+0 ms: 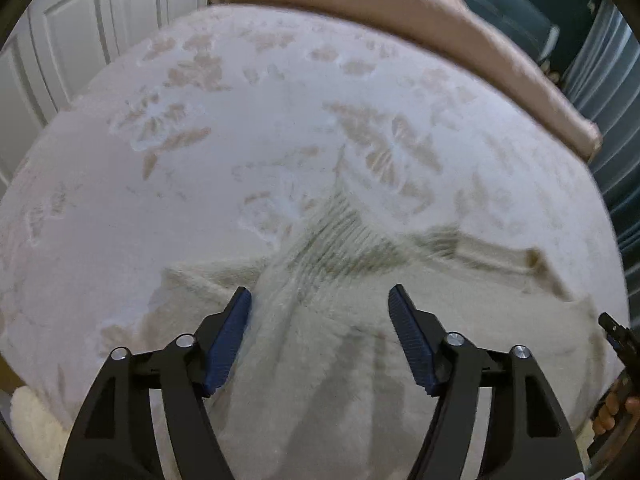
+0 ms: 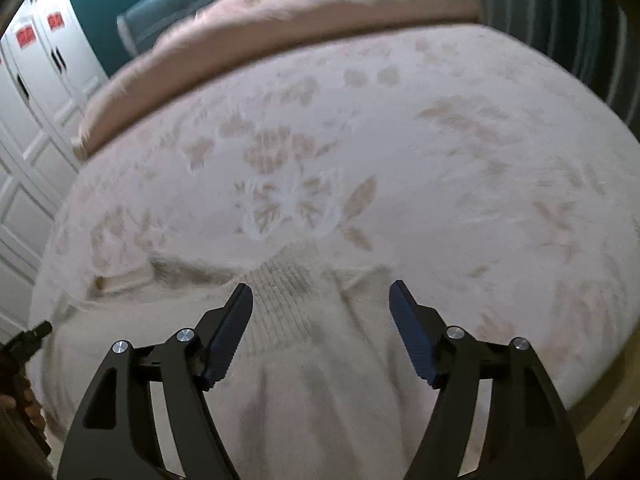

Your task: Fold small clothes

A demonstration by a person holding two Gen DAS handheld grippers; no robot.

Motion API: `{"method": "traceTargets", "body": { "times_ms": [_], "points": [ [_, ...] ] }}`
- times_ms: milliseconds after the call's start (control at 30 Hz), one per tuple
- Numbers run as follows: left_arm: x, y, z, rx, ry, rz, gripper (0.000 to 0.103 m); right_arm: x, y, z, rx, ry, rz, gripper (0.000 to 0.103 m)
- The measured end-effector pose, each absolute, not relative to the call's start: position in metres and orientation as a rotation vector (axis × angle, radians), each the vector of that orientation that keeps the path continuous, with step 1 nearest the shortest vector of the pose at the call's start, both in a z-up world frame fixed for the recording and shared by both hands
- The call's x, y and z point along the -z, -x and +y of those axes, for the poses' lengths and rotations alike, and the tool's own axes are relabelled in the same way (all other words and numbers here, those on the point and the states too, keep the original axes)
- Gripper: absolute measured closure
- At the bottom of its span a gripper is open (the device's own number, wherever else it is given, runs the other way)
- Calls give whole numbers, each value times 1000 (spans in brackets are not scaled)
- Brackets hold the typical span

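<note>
A cream fuzzy knit sweater (image 1: 344,332) lies rumpled on the bed, its ribbed band (image 1: 344,236) pointing away from me. It also shows in the right wrist view (image 2: 320,360), ribbed band (image 2: 288,292) towards the top. My left gripper (image 1: 320,304) is open and hovers just above the sweater, nothing between its blue pads (image 1: 228,344). My right gripper (image 2: 321,300) is open too, above the sweater near the ribbed part, holding nothing. The right gripper's tip shows at the right edge of the left wrist view (image 1: 618,336).
The sweater lies on a pale bedspread with a tan floral pattern (image 1: 280,120). A folded pink blanket (image 1: 420,16) runs along the far side of the bed. White panelled doors (image 1: 60,40) stand on the left and teal striped curtains (image 2: 560,12) behind.
</note>
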State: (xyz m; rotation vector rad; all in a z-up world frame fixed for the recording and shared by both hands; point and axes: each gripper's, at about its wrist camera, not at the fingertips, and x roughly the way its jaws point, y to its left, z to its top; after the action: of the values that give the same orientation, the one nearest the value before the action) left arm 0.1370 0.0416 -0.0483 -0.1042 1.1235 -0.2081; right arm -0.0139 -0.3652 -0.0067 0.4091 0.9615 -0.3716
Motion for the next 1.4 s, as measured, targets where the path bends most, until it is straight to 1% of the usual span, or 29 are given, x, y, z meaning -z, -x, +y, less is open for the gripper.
{"method": "traceTargets", "body": {
  "times_ms": [33,67,100,133,167,267,333,400,500,533,567,600,700,800,933,1000,1033,1067,1133,1200,1233,1267,1300,1333,1400],
  "points": [
    [53,-139,40,198,89,1135,63,16,8,-363,383,-390,997,47],
    [57,-141,40,170,66,1141,75,19,1,-360,371,-388,1011,62],
    [57,-140,42,175,71,1133,85,15,0,-359,345,-407,1009,95],
    [53,-140,44,187,87,1117,91,8,3,-359,326,-424,981,95],
    [49,-141,46,198,94,1111,93,-9,9,-357,303,-430,912,95],
    [39,-148,51,200,117,1084,94,-56,15,-355,248,-432,755,95],
    [39,-154,54,176,127,1079,94,-66,11,-361,248,-446,706,95],
    [51,-163,58,136,145,1101,94,-46,-3,-367,290,-423,769,94],
    [70,-165,64,93,160,1115,93,37,-31,-379,388,-372,1072,91],
    [69,-164,63,93,149,1108,92,43,-26,-378,391,-379,1053,91],
    [66,-162,60,95,117,1100,92,32,-18,-375,409,-382,995,89],
    [63,-159,58,101,98,1094,91,22,-13,-372,422,-391,973,84],
    [47,-151,57,123,74,1065,88,-25,8,-342,397,-343,862,84],
    [25,-129,51,160,111,1032,88,-49,23,-295,252,-319,852,84],
    [11,-83,18,309,114,1043,85,-35,38,-212,15,-333,949,84],
    [15,-57,-2,373,73,1071,77,-17,47,-180,-50,-299,997,85],
    [20,-47,-11,400,49,1088,75,-7,54,-170,-46,-260,1021,85],
    [28,-36,-19,405,-11,1096,72,-1,60,-168,-31,-246,1040,86],
    [40,-28,-21,349,-123,1102,72,5,74,-185,11,-273,1051,86],
    [45,-28,-10,314,-152,1093,71,0,91,-217,90,-316,1034,86],
    [46,-30,1,284,-150,1096,70,-3,104,-242,151,-346,1030,85],
    [47,-30,13,263,-142,1102,66,-3,111,-258,217,-353,1036,81],
    [48,-32,24,239,-129,1112,61,-3,120,-275,292,-357,1047,81],
    [50,-34,36,218,-102,1126,61,-2,129,-291,346,-372,1056,79],
    [52,-34,54,208,-32,1147,61,-6,143,-311,377,-455,1040,79]
  ]
}}
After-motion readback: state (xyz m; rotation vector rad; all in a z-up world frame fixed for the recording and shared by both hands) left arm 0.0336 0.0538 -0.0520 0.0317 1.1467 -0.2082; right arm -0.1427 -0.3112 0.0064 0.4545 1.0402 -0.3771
